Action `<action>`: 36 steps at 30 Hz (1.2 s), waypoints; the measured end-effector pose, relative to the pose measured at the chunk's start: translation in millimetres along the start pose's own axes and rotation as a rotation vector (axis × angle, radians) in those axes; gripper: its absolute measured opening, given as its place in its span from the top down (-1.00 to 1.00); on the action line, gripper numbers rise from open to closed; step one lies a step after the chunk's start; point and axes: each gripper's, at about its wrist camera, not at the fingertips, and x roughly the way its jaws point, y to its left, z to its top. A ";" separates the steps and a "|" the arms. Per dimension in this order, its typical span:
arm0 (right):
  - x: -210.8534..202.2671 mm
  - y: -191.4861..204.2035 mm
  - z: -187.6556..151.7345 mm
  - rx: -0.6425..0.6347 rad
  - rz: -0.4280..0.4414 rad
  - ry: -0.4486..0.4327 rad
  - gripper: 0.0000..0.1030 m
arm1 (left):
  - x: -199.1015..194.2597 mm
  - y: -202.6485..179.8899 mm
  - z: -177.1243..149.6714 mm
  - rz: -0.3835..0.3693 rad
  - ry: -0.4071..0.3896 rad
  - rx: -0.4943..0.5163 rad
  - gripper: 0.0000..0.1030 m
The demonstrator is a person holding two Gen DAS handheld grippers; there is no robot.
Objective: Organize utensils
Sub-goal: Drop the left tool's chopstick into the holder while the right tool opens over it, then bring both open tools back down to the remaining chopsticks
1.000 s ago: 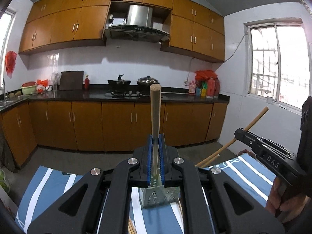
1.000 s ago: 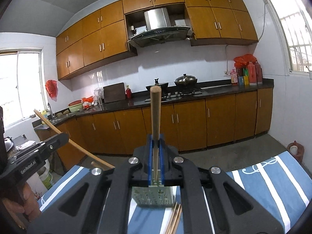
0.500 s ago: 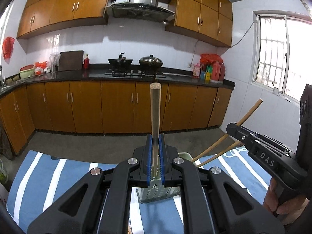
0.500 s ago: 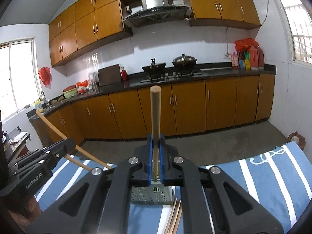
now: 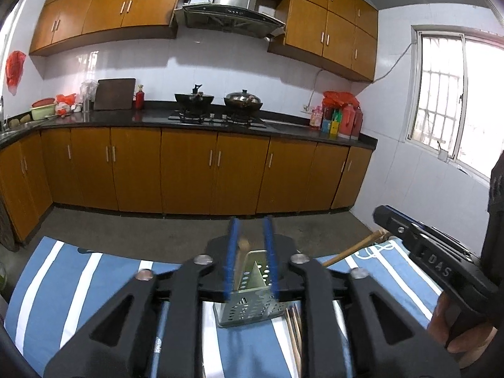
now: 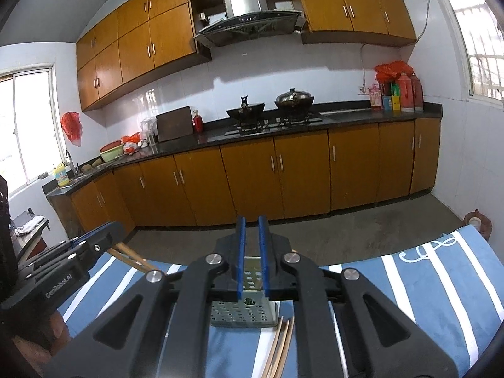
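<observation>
A perforated metal utensil holder [image 5: 252, 302] stands on the blue striped cloth [image 5: 63, 283]. My left gripper [image 5: 250, 242] is open just above it; a wooden stick [image 5: 242, 261] stands in the holder between the blue pads, free of them. My right gripper [image 6: 251, 236] is open and empty above the same holder [image 6: 245, 310]. Loose chopsticks [image 6: 278, 346] lie on the cloth in front of the holder. The right gripper's body [image 5: 425, 252] shows in the left wrist view, with a wooden stick [image 5: 352, 249] slanting below it. The left gripper's body [image 6: 63, 267] shows in the right wrist view.
The cloth-covered table [image 6: 441, 283] ends at the floor ahead. Wooden cabinets [image 5: 189, 170] and a dark counter with pots [image 5: 217, 100] line the far wall. A window [image 5: 456, 100] is at the right. A small jar [image 6: 475, 222] stands on the floor.
Both grippers opened and let go of their wooden sticks, which dropped down into the holder. Both cameras tilted down toward the holder.
</observation>
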 end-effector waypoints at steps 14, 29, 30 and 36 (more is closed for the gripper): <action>-60.6 -35.0 -44.8 0.028 -0.091 -0.009 0.62 | -48.3 26.0 -20.2 0.042 -0.032 -0.028 0.48; 13.5 -40.4 -206.9 0.160 -0.029 0.501 0.66 | -18.1 74.3 -168.4 0.152 0.375 -0.093 0.48; 15.9 -36.9 -208.3 0.154 -0.026 0.508 0.66 | -17.8 74.7 -172.9 0.151 0.384 -0.098 0.48; 29.2 -26.7 -218.8 0.102 -0.053 0.549 0.73 | -14.5 72.1 -184.9 0.145 0.418 -0.107 0.48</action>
